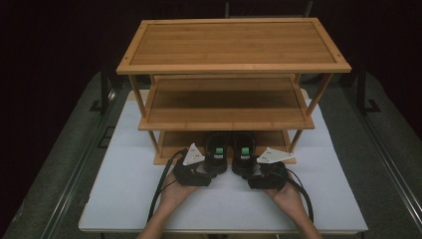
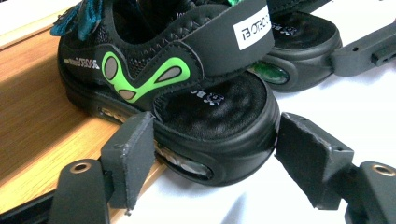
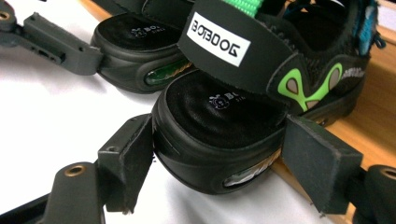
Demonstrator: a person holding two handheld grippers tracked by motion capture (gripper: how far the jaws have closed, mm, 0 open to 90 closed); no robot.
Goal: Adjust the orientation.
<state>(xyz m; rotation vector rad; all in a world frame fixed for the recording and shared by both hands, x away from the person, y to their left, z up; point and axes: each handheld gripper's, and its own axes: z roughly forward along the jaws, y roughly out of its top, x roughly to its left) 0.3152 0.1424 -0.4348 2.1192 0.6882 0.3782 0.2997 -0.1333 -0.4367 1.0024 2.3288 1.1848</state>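
Observation:
Two black sandals with green markings stand side by side, toes on the bottom board (image 1: 176,141) of a bamboo rack and heels out over the white table. My left gripper (image 1: 213,169) holds the left sandal (image 1: 217,149) by the heel. In the left gripper view its pads (image 2: 135,154) press both sides of that sandal's heel (image 2: 219,116). My right gripper (image 1: 246,170) grips the right sandal (image 1: 244,149) the same way, and in the right gripper view its pads (image 3: 128,163) touch both sides of the heel (image 3: 210,121).
The rack has three boards, with the top shelf (image 1: 234,42) and middle shelf (image 1: 224,104) bare. It stands on a white tabletop (image 1: 124,179). Dark floor and metal rails (image 1: 74,169) flank the table. Both hands come in from the near edge.

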